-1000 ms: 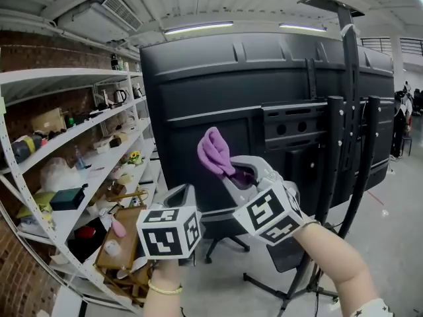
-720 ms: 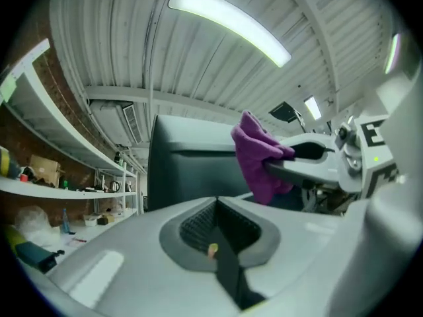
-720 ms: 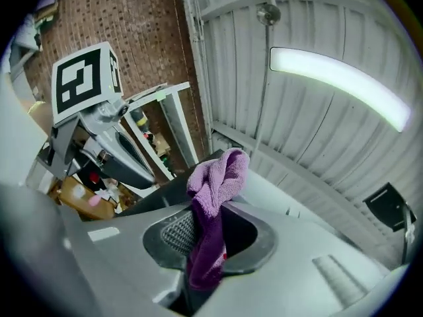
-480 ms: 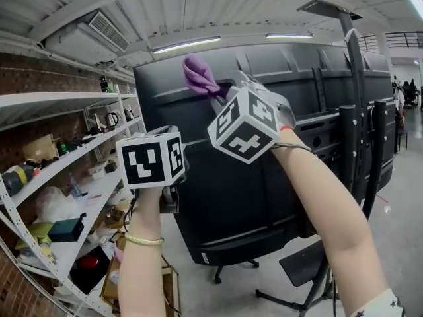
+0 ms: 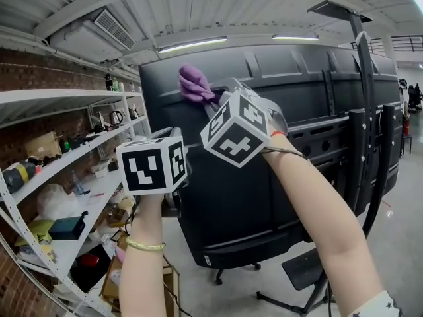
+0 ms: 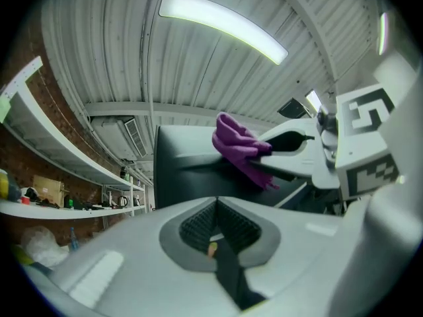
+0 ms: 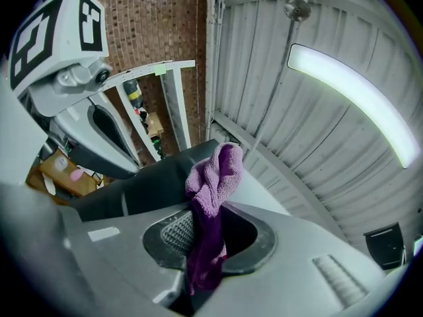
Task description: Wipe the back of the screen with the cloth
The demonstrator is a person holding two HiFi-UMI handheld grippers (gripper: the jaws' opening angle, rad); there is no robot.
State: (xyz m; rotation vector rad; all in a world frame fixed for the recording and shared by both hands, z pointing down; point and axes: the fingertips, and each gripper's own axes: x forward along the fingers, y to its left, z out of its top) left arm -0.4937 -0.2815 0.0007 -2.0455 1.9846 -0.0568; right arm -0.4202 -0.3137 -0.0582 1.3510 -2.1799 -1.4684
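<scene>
Purple cloth [image 5: 193, 83] pinched in right gripper [image 7: 205, 233], held upper centre against screen [image 5: 264, 177] back, presumably for wiping; left gripper [image 6: 215, 226] clenched, empty.

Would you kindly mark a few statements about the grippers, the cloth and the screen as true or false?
1. The right gripper is shut on a purple cloth. True.
2. The left gripper also grips the cloth. False: its jaws are together with nothing between them.
3. The cloth is down at the lower edge of the screen. False: it is up near the upper edge, toward the left corner of the screen's back.
4. Shelves with assorted items stand to the left of the screen. True.
</scene>
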